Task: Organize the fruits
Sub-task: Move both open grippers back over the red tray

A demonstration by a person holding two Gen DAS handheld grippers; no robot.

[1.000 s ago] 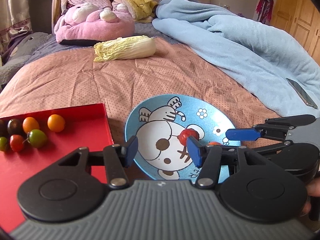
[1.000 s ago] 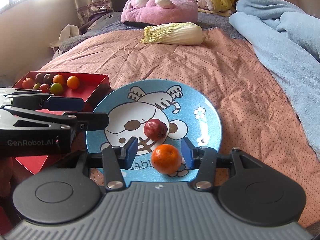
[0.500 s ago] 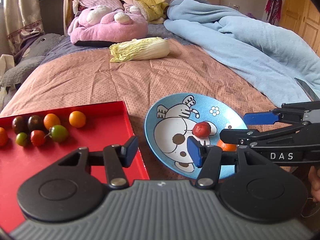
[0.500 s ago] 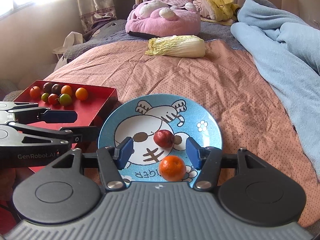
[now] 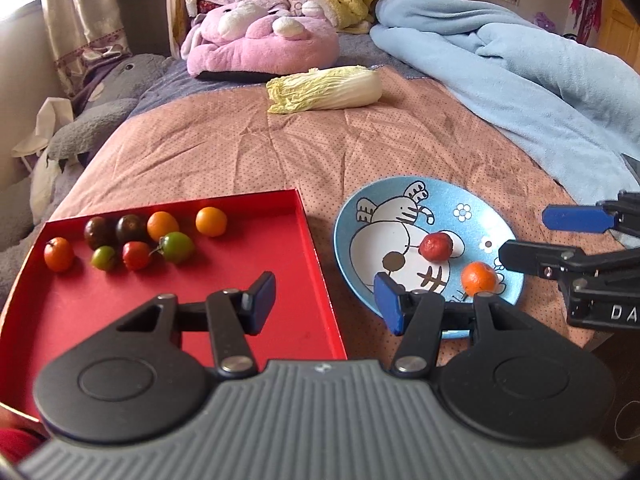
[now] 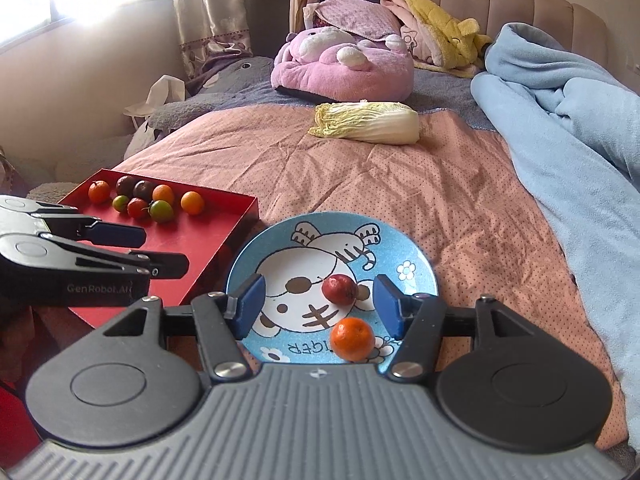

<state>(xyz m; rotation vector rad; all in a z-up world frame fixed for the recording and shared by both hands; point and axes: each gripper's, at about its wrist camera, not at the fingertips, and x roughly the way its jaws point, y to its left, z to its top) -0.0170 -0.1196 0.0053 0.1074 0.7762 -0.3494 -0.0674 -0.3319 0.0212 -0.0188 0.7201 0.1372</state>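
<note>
A shallow red rectangular tray [image 5: 280, 248] is lying on a pink dotted bedspread [image 5: 240, 152], holding a cluster of small tomatoes [image 5: 132, 240]. Just beside it, a blue cartoon-printed plate [image 5: 472, 200] is carrying a dark red round fruit [image 5: 436, 246] and a small orange mandarin [image 5: 478, 278]. The left gripper [image 5: 326, 300] is hovering open and empty; the right gripper [image 5: 536, 236] is reaching in alongside.

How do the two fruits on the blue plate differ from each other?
The orange fruit is bright orange and the larger of the two; the red fruit is dark red and smaller. The orange fruit lies near the plate's front rim, the red fruit near its middle. Both are round, rest on the plate and are held by no gripper.
</note>
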